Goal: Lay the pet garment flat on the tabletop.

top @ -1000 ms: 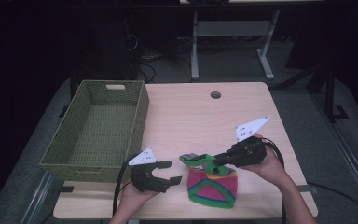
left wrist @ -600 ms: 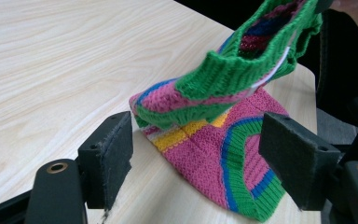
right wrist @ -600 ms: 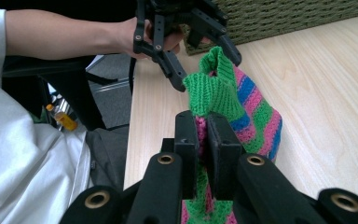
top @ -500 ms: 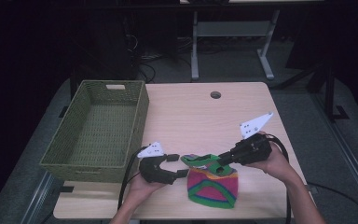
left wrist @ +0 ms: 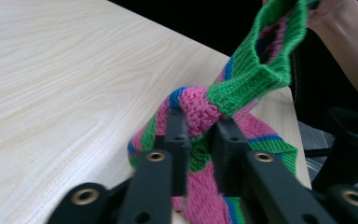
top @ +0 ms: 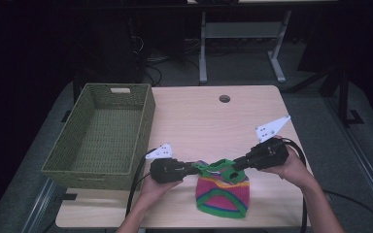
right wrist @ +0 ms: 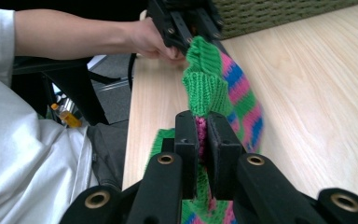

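— Left gripper (top: 192, 167): moved in from the left since a second ago, and its fingers (left wrist: 179, 140) have just been closing; now clamped on the pink-and-green edge of the knitted pouch (top: 223, 194).
— And the right gripper (top: 233, 165)?
— Fingers (right wrist: 186, 140) together on the green rim of the same pouch, as a second ago. So both ends of the rim pinched; looks ready for a two-handed lift.
— Where does the pouch lie?
— Near edge of the worktop (top: 213, 121), right of centre; body flat, top edge raised between the two grippers.
— Anything around?
— Woven green basket (top: 73, 160) at the left, just beside the left hand, empty inside. Farther off, bare worktop with a cable hole (top: 224, 98).
— In the way?
— Only the basket's near wall, if headed there; needs clearing by a lift.
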Action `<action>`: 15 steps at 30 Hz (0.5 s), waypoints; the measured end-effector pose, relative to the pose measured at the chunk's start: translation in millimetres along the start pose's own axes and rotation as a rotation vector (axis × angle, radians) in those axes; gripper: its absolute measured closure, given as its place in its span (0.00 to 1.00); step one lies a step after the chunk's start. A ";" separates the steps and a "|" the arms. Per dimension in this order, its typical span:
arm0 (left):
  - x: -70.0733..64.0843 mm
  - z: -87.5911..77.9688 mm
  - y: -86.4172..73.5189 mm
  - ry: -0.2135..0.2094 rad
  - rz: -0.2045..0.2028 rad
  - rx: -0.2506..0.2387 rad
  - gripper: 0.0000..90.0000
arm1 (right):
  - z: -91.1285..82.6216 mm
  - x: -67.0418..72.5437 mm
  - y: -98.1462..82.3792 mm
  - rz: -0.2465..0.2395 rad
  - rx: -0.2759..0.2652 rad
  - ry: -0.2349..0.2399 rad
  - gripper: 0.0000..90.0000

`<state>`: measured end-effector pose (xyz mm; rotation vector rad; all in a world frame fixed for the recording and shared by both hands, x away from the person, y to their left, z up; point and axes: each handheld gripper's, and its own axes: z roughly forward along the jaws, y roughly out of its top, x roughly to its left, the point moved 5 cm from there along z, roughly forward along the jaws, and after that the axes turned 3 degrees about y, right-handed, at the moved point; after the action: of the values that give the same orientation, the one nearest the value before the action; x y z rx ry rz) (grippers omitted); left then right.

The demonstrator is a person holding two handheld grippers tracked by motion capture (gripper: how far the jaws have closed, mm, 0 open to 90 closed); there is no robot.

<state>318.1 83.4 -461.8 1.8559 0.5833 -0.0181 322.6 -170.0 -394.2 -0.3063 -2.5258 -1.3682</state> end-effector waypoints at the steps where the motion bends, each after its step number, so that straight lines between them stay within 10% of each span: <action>1: -0.9 -0.9 0.7 -0.001 0.004 -0.001 0.89 | -0.6 -0.3 -0.7 0.005 0.001 -0.003 0.93; 15: -3.2 -5.5 20.5 0.065 0.056 0.033 0.91 | -8.3 -14.3 -1.6 0.039 0.027 -0.105 0.93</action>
<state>322.0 82.1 -440.8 1.9098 0.5784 0.0700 336.6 -178.7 -395.7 -0.4312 -2.6054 -1.3358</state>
